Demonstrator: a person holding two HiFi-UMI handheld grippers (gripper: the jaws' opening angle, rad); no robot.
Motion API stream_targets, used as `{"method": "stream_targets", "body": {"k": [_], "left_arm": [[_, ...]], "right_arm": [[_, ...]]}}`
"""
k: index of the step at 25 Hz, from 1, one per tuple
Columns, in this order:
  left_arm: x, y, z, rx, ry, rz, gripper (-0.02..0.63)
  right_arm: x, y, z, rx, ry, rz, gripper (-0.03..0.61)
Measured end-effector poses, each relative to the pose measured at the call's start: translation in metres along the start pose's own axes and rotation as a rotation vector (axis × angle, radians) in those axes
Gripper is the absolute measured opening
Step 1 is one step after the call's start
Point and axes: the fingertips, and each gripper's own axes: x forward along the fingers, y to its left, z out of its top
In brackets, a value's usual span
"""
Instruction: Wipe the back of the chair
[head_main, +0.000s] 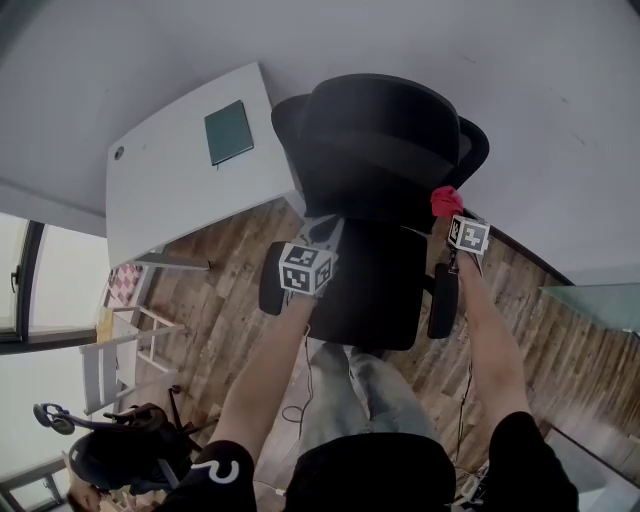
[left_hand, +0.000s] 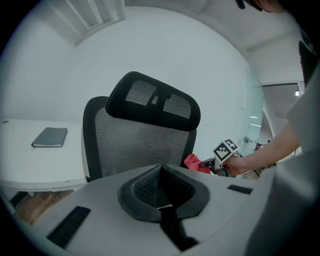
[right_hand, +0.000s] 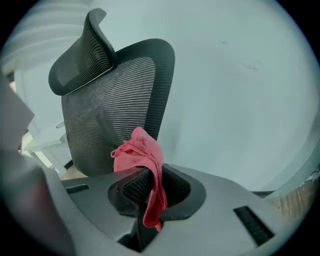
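A black office chair (head_main: 380, 170) with a mesh back (left_hand: 140, 145) and a headrest (left_hand: 152, 102) faces me in front of a pale wall. My right gripper (right_hand: 150, 187) is shut on a red cloth (right_hand: 142, 155), which it holds up beside the right edge of the mesh back (right_hand: 112, 120). From the head view the red cloth (head_main: 445, 200) shows at the chair's right shoulder. My left gripper (left_hand: 160, 192) is shut with nothing in it, held in front of the backrest near the seat (head_main: 375, 285).
A white desk (head_main: 190, 170) with a dark notebook (head_main: 229, 132) stands left of the chair. The notebook (left_hand: 50, 136) lies flat on the desk. Two black armrests (head_main: 443, 300) flank the seat. White shelving (head_main: 115, 350) and a bag stand at lower left on the wood floor.
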Motion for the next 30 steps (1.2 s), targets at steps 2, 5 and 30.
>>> {"method": "stream_targets", "body": {"k": [2,5,30], "left_arm": [[0.0,-0.004,-0.001,-0.006,-0.005,-0.003,0.025],[-0.004,-0.005,-0.004,-0.011,-0.011,-0.002,0.025],[-0.112,0.146,-0.043,-0.121,-0.075,0.167,0.025]], "right_arm": [[-0.005,0.005,-0.004,0.002,-0.008,0.036,0.063],[-0.01,0.027,-0.009,0.0,-0.023,0.116,0.063],[0.052,0.372,-0.027,-0.269,0.061,0.455,0.064]]}}
